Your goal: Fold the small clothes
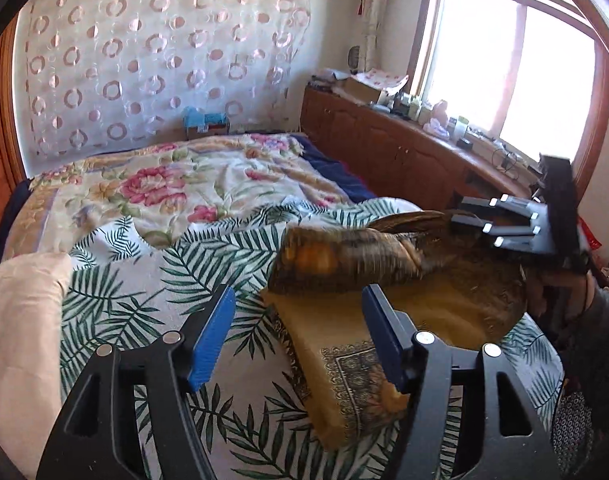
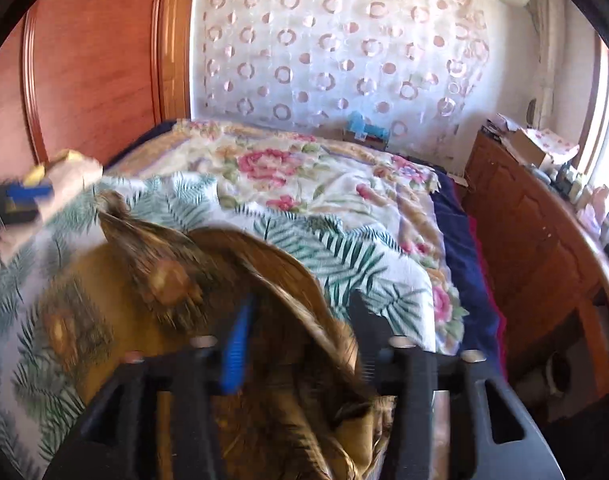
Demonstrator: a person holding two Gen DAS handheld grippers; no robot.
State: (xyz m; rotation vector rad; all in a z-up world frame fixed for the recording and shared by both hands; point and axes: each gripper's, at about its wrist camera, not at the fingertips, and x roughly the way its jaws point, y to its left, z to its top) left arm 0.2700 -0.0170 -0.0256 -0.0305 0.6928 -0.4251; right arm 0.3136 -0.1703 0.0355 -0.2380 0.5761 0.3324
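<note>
No writing, label, brand or number can be read in either view. The blue box point(image 1: 205, 120) at the far edge of the bed carries markings too small to make out (the same holds for the clutter on the wooden cabinet point(image 1: 404, 148)).

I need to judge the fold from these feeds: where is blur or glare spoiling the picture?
Left wrist view: the window is blown out white; the lifted flap of the mustard cloth is motion-smeared, its flat part sharp. Right wrist view: the cloth and right gripper are heavily blurred; the bed behind reads clearer.
</note>
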